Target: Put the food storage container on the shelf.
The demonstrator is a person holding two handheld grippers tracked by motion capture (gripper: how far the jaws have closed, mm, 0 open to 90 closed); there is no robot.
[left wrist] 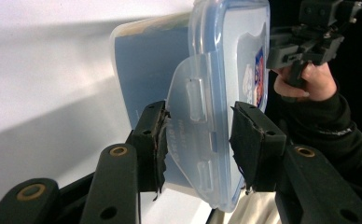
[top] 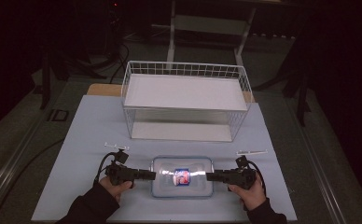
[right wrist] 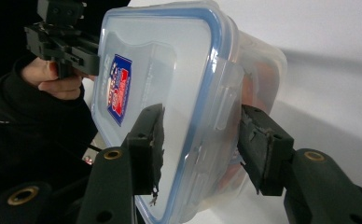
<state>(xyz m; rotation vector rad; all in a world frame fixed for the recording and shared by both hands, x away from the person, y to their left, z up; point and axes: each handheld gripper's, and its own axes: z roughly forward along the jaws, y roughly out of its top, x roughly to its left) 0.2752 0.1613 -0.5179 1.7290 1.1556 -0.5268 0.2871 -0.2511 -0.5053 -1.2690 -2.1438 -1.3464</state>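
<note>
Left gripper (left wrist: 198,135) spread around the folded-out latch flap (left wrist: 193,116) of the clear rectangular plastic box with blue-rimmed lid (top: 183,176); right gripper (right wrist: 198,149) likewise spread astride the opposite rim, neither visibly pinching. Box lying flat near the front edge of the pale blue table (top: 90,126), before the white wire basket (top: 186,100). Probably light, stiff, slick; best taken by the lid rim or latches. Flap detail clear from the gripper views, blurred from above.

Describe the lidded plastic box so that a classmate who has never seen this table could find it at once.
On the pale table, look in front of the white wire basket, near the person's edge. The clear box lies flat between the left gripper and right gripper. Its blue-rimmed lid and red-and-blue label mark it out.
</note>
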